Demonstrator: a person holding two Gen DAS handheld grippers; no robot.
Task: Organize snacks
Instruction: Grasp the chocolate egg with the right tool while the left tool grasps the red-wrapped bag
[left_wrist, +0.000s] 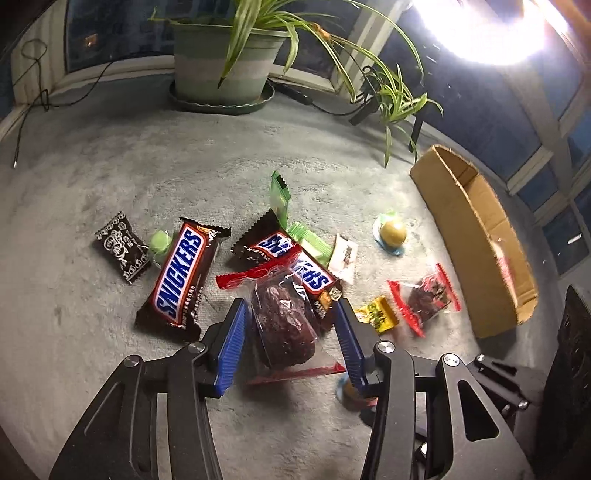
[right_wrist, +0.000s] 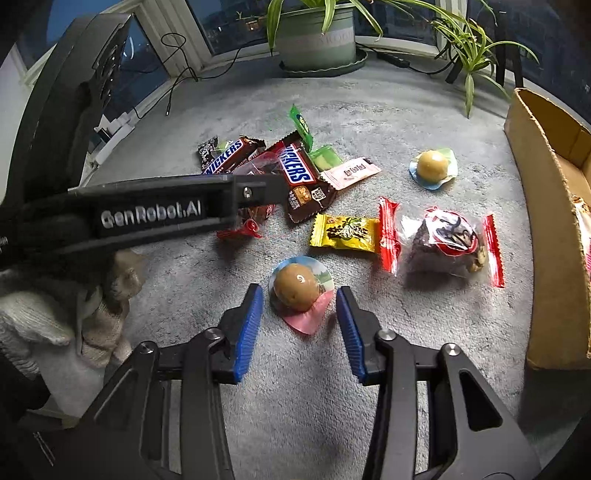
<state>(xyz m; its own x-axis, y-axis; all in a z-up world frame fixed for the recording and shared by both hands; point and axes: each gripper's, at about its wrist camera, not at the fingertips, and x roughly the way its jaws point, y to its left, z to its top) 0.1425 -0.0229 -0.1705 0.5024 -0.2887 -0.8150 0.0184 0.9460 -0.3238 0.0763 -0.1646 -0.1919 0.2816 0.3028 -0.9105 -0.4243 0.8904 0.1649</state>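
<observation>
Snacks are scattered over a grey carpeted floor (right_wrist: 295, 424), with a cardboard box (right_wrist: 546, 206) lying to the right of the pile, its open side turned towards them. The left gripper (left_wrist: 291, 314) is spread wide around a clear packet with red sealed ends (left_wrist: 284, 321), a dark brown cake visible inside. The packet lies directly ahead between the jaws, its long axis running roughly along the fingers, so closure would be made across its short width; the blue pads (left_wrist: 232, 347) appear just beside the wrapper, though contact cannot be confirmed. One end of the packet rests over a Snickers bar (left_wrist: 295, 262), and a second Snickers bar (left_wrist: 181, 273) lies just to its left.

The right gripper (right_wrist: 299, 299) is likewise released, and a round tan sweet on a pink and blue film (right_wrist: 297, 288) sits between its fingertips, untouched as far as can be judged. A similar red-ended packet (right_wrist: 443, 240) and a yellow sachet (right_wrist: 345, 232) lie nearer the box. The box is judged closer to the right gripper.
</observation>
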